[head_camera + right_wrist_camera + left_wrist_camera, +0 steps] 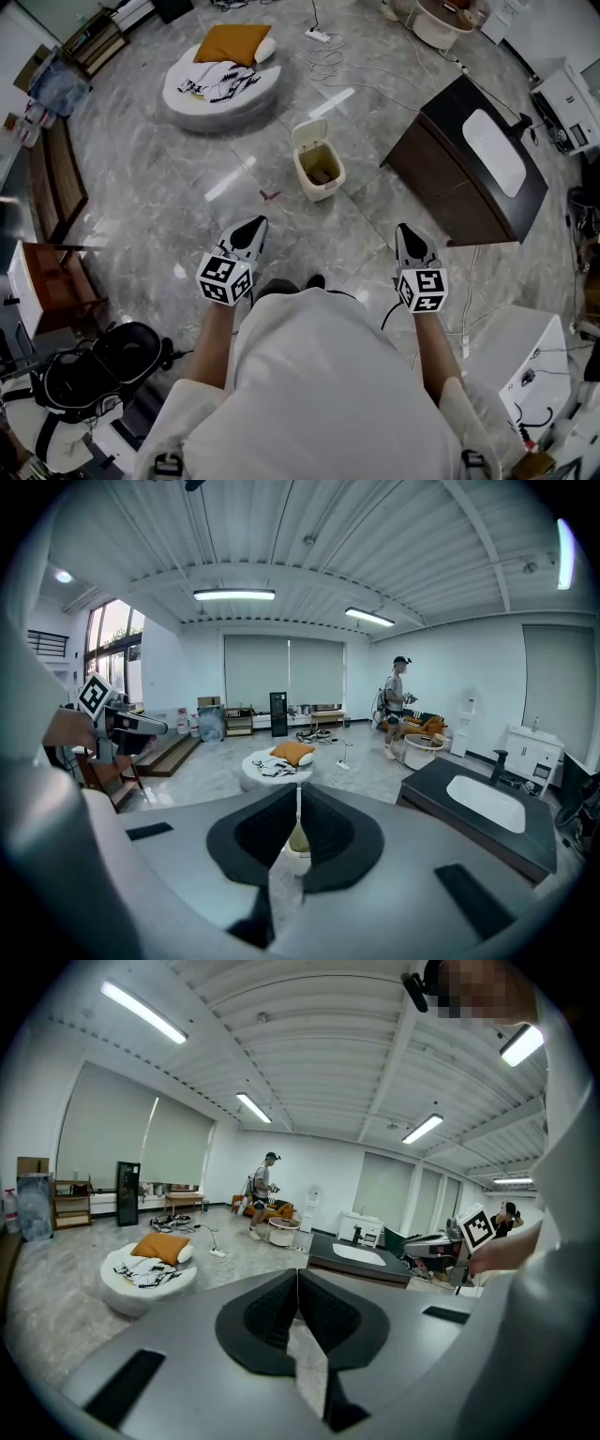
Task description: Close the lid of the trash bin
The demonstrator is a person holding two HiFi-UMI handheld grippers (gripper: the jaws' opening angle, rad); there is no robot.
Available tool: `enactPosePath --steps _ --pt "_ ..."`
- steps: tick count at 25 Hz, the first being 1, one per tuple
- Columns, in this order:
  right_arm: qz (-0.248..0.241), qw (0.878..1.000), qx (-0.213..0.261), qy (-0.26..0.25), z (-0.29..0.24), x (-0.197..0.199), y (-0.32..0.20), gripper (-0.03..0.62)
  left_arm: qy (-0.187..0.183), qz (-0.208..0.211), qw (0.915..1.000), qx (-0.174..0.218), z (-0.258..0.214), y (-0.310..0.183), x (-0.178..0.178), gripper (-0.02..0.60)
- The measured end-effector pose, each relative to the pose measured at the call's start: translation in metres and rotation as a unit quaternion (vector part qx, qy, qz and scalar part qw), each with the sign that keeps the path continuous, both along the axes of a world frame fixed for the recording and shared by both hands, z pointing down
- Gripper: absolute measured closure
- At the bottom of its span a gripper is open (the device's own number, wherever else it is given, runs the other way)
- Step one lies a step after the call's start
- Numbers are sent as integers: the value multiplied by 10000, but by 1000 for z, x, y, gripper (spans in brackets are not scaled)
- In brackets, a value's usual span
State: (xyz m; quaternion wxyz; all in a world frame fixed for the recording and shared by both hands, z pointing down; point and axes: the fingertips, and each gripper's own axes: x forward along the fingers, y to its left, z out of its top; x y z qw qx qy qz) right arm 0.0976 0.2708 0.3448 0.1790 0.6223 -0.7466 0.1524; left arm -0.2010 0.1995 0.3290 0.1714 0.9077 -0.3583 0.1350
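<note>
The left tongs (255, 226) and right tongs (406, 232), each pressed together on nothing, hover near the person (319, 375), while the trash bin (320, 173) stands farther off on the floor (159, 178) between them, its lid (308, 133) raised.

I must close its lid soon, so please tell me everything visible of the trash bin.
The trash bin is a small cream-coloured container, plastic by its look, rectangular with rounded corners. Its lid stands open, raised at the far side. Something brownish lies inside; what it is cannot be told. The bin stands upright on the grey marble-like floor, and only the floor touches it.
</note>
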Motion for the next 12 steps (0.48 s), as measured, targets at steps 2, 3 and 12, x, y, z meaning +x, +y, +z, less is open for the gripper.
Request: enactPosePath --steps 2,3,12 --pt "-39 10000 -18 9 -1 1 -3 560 -19 -23 10000 -12 -1 -3 1 563" --pt "-48 10000 -33 12 -1 2 -5 560 -22 -32 10000 -17 -1 -4 2 563" --pt "-31 9999 -145 4 -1 9 -22 560 -10 -51 9999 -87 -3 -24 8 563"
